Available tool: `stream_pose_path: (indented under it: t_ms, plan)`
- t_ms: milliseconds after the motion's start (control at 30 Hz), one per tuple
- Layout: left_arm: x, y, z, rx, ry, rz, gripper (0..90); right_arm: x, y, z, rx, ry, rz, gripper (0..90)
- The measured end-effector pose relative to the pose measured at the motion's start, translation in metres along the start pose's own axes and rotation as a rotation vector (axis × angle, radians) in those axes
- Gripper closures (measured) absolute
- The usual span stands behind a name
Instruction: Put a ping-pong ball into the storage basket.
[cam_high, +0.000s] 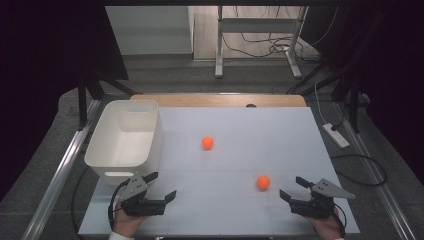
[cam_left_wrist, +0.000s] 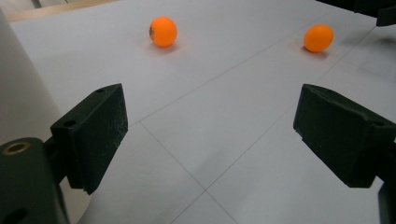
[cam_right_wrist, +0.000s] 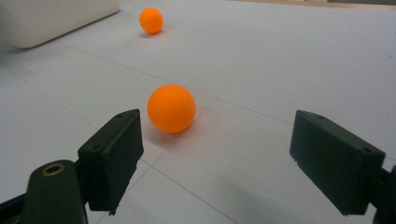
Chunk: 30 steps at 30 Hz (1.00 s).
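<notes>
High view, left to right: a white plastic bin (cam_high: 125, 140) stands at the table's (cam_high: 280, 135) left edge, and just in front of it the left gripper (cam_high: 162, 186) rests with its jaws spread apart, gripping nothing. One orange ball (cam_high: 207, 143) lies mid-table, well ahead of that gripper. A second orange ball (cam_high: 263, 182) lies nearer the front, just left of the right gripper (cam_high: 294, 188), whose jaws also stand wide apart and empty. Right gripper view puts this nearer ball (cam_right_wrist: 171, 108) just ahead of the jaws, closer to the left one and not between them; the farther ball (cam_right_wrist: 151, 20) sits beyond, near the bin (cam_right_wrist: 56, 16).
</notes>
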<state>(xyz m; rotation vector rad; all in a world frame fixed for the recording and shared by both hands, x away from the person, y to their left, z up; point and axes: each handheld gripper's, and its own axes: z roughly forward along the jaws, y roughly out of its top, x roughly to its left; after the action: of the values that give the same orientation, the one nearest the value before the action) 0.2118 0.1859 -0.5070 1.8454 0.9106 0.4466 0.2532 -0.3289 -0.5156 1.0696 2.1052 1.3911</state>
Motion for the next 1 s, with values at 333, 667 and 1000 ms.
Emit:
stream_pose_path:
  t_ms: [333, 667, 1000]
  plan:
    - [-0.004, 0.010, 0.005, 0.005, -0.007, -0.008, 10.7, -0.003, -0.001, -0.002, -0.001, -0.004, 0.006, 17.2]
    - [-0.009, 0.018, 0.015, 0.030, 0.008, -0.024, 10.7, -0.007, -0.002, -0.004, 0.006, 0.001, -0.013, 17.3]
    - [-0.014, 0.026, 0.021, 0.036, 0.026, -0.027, 10.7, -0.008, -0.004, -0.004, 0.011, 0.007, -0.017, 17.4]
